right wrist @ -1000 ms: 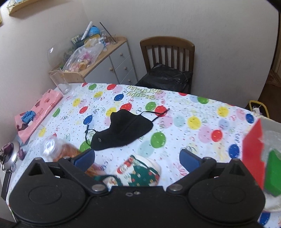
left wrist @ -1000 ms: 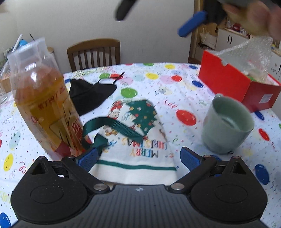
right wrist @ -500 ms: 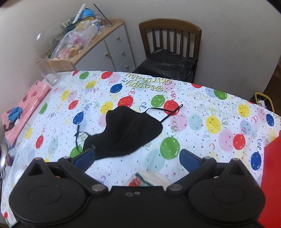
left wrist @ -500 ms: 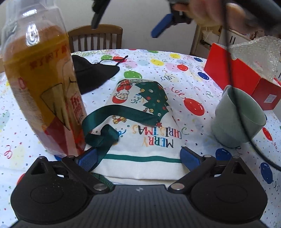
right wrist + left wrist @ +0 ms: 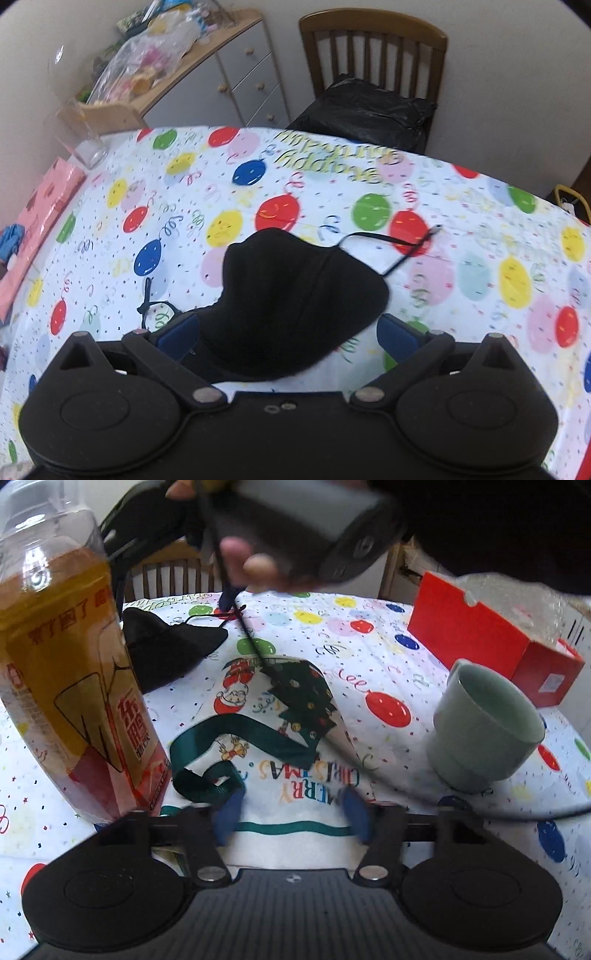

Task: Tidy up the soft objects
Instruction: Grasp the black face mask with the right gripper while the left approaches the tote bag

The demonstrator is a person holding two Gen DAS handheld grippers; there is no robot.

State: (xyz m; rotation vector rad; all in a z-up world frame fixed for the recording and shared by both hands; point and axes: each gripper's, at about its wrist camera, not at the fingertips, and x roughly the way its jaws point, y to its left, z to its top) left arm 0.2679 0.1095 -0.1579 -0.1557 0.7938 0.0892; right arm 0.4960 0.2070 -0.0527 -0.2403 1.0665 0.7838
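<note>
A white Christmas cloth bag [image 5: 295,768] with a green ribbon [image 5: 221,760] lies on the balloon tablecloth. My left gripper [image 5: 291,814] is low over its near edge, jaws partly closed around the cloth but still apart. A black face mask [image 5: 295,295] lies flat on the table, also in the left wrist view [image 5: 162,646]. My right gripper [image 5: 288,334] is open, its fingers on either side of the mask's near part. The right gripper's body and the hand holding it fill the top of the left wrist view.
A tall bottle of amber tea [image 5: 70,672] stands just left of the bag. A grey-green cup [image 5: 484,723] stands to the right, a red box [image 5: 480,638] with bubble wrap behind it. A wooden chair [image 5: 373,70], a drawer cabinet [image 5: 236,77] and a pink packet [image 5: 37,218] are beyond.
My left gripper has narrowed its jaws and moved in on the bag. My right gripper has come down and forward so the mask lies between its fingers.
</note>
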